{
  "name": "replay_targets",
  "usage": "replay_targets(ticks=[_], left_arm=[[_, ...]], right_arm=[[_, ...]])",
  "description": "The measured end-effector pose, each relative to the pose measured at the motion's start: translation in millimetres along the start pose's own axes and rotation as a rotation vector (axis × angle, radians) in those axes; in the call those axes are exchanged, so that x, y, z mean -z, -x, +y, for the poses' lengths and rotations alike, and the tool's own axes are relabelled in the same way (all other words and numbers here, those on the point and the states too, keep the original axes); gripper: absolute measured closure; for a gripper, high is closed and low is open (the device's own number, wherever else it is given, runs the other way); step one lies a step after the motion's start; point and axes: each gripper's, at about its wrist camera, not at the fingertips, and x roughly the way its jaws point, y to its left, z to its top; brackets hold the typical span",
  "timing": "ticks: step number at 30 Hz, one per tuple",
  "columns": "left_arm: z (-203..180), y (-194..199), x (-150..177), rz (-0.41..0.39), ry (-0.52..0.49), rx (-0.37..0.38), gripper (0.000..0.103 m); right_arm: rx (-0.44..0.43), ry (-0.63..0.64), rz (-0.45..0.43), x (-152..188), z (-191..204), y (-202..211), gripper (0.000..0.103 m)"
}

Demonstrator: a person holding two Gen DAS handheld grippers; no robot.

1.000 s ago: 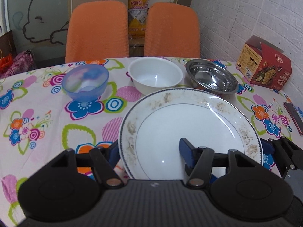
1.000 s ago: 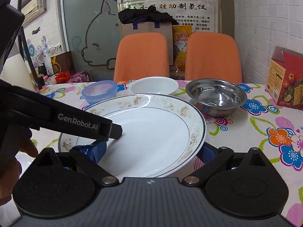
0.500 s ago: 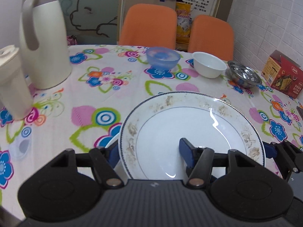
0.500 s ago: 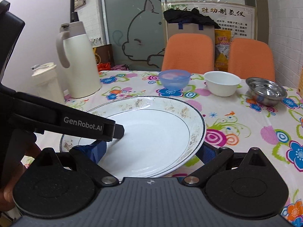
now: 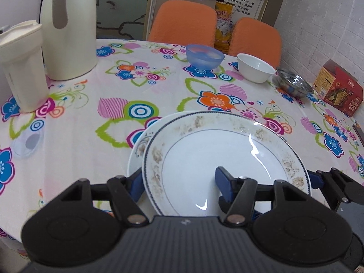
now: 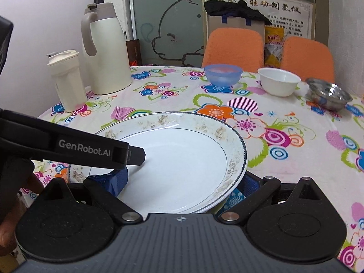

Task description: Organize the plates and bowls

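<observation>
A white plate point(image 5: 227, 159) with a blue-edged, brown floral rim hangs tilted just above a second plate point(image 5: 136, 150) lying on the tablecloth. Far back sit three empty, upright bowls in a row: blue bowl point(image 5: 204, 56), white bowl point(image 5: 256, 67), steel bowl point(image 5: 294, 85).

Cream thermos jug point(image 6: 107, 50) at worktop's 10 o'clock, smaller lidded cream pitcher point(image 6: 67, 79) just beside, nearer. Floral tablecloth point(image 5: 86, 118) covers worktop. Two orange chairs point(image 6: 234, 45) at 12 o'clock. Red snack box point(image 5: 336, 88) at 2 o'clock edge.

Home dining room, floral tablecloth point(image 5: 68, 159), thermos point(image 5: 68, 27)
</observation>
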Motion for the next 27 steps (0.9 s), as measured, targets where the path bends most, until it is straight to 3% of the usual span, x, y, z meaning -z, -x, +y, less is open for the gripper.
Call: replay_targets(ticks=[7,11,18,27], left_arm=[[7,1,1,-0.018,0.028,0.041,0.039],[13,6,1,-0.025,0.057,0.076,0.032],[18,10,-3,-0.013,0.052,0.103,0.032],[-5,10,-8,0.086,-0.183,0.026,0.026]], right_arm=[[-0.023,0.004,-0.006,2,-2,-2,0.015],[-0.035,0.001,-0.007,2,-6,-2,0.017],[-0.031,-0.015,0.02,3,-12,-6,0.017],[-0.031,-0.011,0.02,3,-17,-5,0.017]])
